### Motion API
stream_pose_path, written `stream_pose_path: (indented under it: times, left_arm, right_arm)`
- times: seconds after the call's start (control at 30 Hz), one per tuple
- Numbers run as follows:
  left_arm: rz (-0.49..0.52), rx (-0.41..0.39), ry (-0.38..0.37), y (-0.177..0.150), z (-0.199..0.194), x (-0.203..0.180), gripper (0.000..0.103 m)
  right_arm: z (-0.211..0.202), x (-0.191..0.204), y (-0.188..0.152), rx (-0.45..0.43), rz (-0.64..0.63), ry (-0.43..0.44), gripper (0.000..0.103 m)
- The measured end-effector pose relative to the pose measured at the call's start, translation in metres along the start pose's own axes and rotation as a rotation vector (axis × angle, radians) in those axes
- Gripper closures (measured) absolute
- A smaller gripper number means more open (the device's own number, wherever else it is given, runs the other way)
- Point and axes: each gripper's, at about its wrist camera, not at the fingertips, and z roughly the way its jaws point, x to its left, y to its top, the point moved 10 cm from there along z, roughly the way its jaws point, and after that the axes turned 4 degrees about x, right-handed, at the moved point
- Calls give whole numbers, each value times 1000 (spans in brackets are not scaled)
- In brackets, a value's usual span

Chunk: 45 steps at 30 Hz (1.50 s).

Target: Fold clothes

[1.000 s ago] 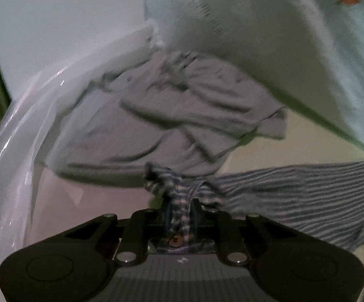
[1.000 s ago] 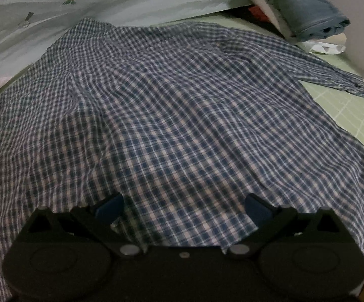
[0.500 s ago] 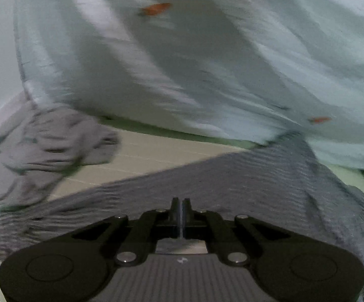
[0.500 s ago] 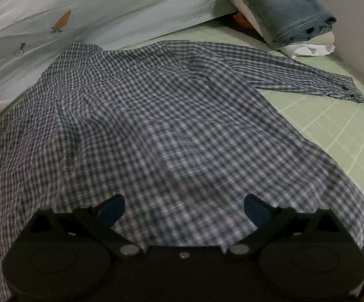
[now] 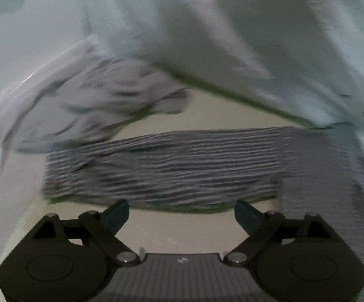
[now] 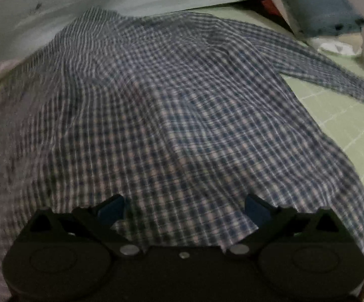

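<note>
Left wrist view: left gripper [image 5: 181, 214] jaws opening, nothing between them; checked shirt's sleeve [image 5: 162, 168] lies at 12 o'clock, long axis crosswise. Right gripper [image 6: 184, 210] jaws spread over shirt body [image 6: 172, 115], nearer

The shirt [image 6: 172, 115] is thin woven checked cloth, matt, and the grey garment [image 5: 101, 100] looks like soft knit. The bag [image 5: 11, 115] is glossy clear plastic; the grippers' bodies are matt black plastic with small shiny metal pins
</note>
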Motion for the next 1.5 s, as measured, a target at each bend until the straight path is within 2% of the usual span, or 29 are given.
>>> stream_pose_path:
  times: [0.13, 0.27, 0.33, 0.5, 0.67, 0.73, 0.83, 0.87, 0.9, 0.93, 0.97, 1.0, 1.03, 1.2, 1.3, 1.37, 1.47, 1.5]
  left_arm:
    - [-71, 37, 80, 2, 19, 62, 10]
    - [-138, 67, 118, 4, 43, 109, 10]
    - [-136, 94, 145, 6, 55, 125, 10]
    - [-121, 137, 173, 9, 81, 149, 9]
    - [-66, 124, 178, 11, 89, 148, 7]
    - [-48, 111, 167, 12, 89, 145, 13]
    - [-31, 92, 156, 17, 87, 136, 44]
    - [-29, 93, 154, 20, 87, 133, 62]
    - [-27, 95, 152, 22, 87, 129, 71]
    - [-22, 94, 148, 25, 87, 125, 73]
    - [-3, 86, 137, 28, 85, 117, 78]
    - [16, 77, 126, 32, 83, 109, 88]
    - [34, 62, 114, 36, 79, 98, 91]
    - [123, -7, 8, 54, 51, 24, 91]
    - [183, -39, -109, 55, 29, -42, 91]
    - [210, -30, -205, 46, 17, -91, 90]
    - [240, 21, -338, 20, 6, -156, 80]
    - [253, 37, -367, 11, 3, -172, 63]
  right_arm:
    - [2, 6, -1, -11, 29, -15, 0]
    - [4, 9, 1, -2, 54, -28, 0]
    - [6, 11, 4, 12, 68, -36, 0]
    - [11, 18, 8, 41, 115, -61, 0]
    - [15, 27, 11, 52, 144, -79, 0]
    - [17, 30, 12, 65, 141, -78, 0]
    - [18, 33, 14, 85, 125, -69, 0]
    - [18, 34, 14, 89, 122, -67, 0]
    - [18, 34, 14, 92, 115, -63, 0]
    - [18, 34, 14, 94, 108, -60, 0]
    - [18, 35, 15, 95, 100, -56, 0]
    - [18, 35, 15, 98, 92, -50, 0]
    - [18, 35, 16, 100, 83, -45, 0]
    - [19, 34, 17, 99, 41, -20, 0]
    - [19, 31, 17, 83, 25, -10, 0]
    - [18, 26, 17, 71, 22, -7, 0]
    - [17, 17, 18, 61, 34, -11, 0]
    - [17, 14, 18, 60, 40, -14, 0]
